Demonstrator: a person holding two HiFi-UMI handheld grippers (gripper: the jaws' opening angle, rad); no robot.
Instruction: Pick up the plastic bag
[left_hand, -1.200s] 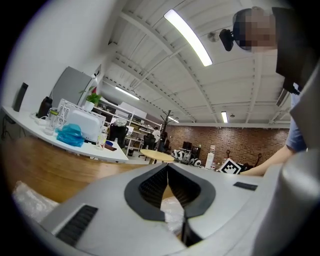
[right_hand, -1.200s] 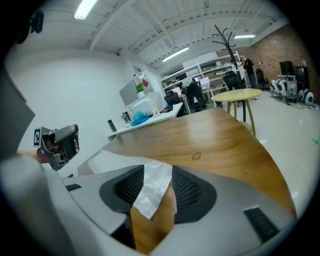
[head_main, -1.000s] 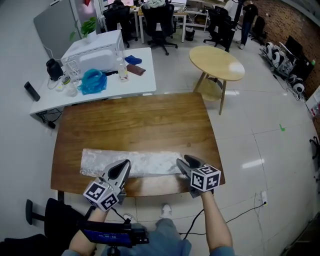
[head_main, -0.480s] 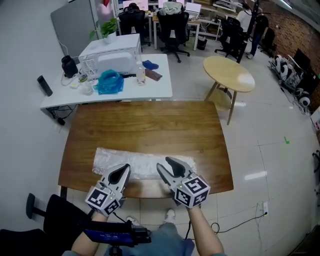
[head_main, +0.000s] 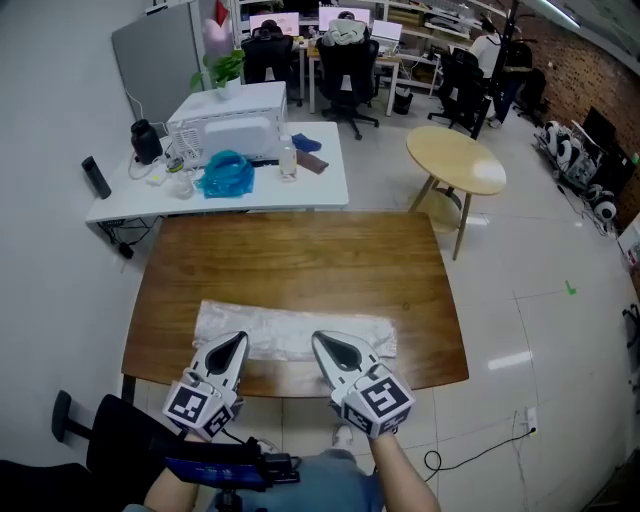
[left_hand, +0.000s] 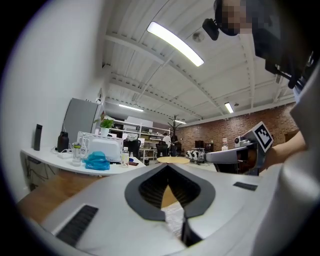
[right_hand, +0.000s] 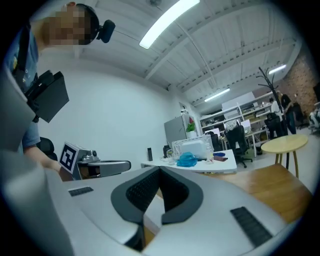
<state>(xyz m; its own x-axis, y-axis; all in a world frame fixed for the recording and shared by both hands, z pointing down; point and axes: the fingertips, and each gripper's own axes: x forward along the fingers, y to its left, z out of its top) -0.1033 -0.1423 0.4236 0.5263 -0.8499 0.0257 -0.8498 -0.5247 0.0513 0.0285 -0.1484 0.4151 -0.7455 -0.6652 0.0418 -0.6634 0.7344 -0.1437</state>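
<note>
Left gripper (head_main: 238, 342) and right gripper (head_main: 322, 340) clamp the plastic bag's (head_main: 300, 325) near edge; a shallow pinch could slip on lifting.

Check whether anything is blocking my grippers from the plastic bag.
Nothing visible does. The left gripper and right gripper both have their tips at the plastic bag's near edge on the wooden table.

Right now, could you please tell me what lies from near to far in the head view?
Nearest first: crinkled clear plastic bag, crumpled blue bag, white microwave, black office chair.
</note>
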